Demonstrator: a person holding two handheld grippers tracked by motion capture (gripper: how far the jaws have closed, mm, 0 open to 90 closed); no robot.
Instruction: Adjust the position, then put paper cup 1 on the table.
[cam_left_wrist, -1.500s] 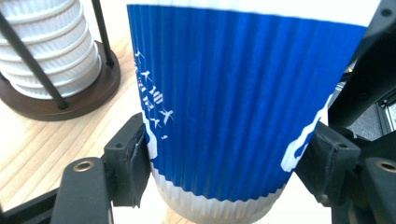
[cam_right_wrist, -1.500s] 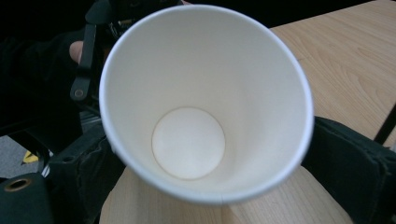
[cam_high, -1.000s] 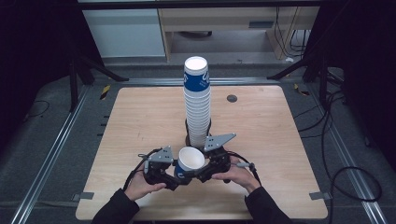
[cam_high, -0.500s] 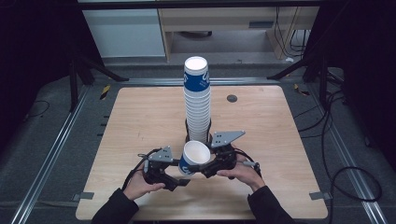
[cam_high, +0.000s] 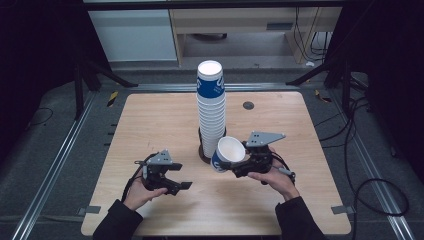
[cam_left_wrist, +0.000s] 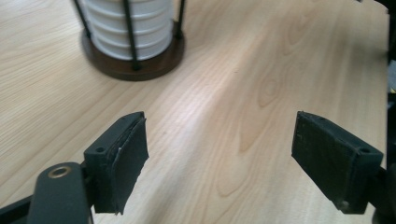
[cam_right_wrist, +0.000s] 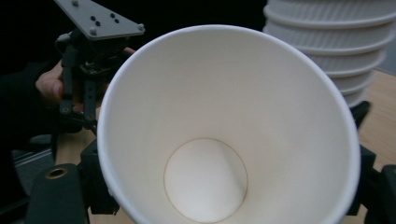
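In the right gripper view we see the paper cup (cam_right_wrist: 229, 140) cut off at the bottom edge and hiding its tool's pads; the cup stack (cam_right_wrist: 336, 51) runs past the top.

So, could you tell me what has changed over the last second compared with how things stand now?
The left gripper let go of the paper cup and drew away to the left, jaws open. The right gripper, its jaws having just closed on the cup, carried it right and up beside the stack. The stack of cups in its holder and the table stayed as they were.
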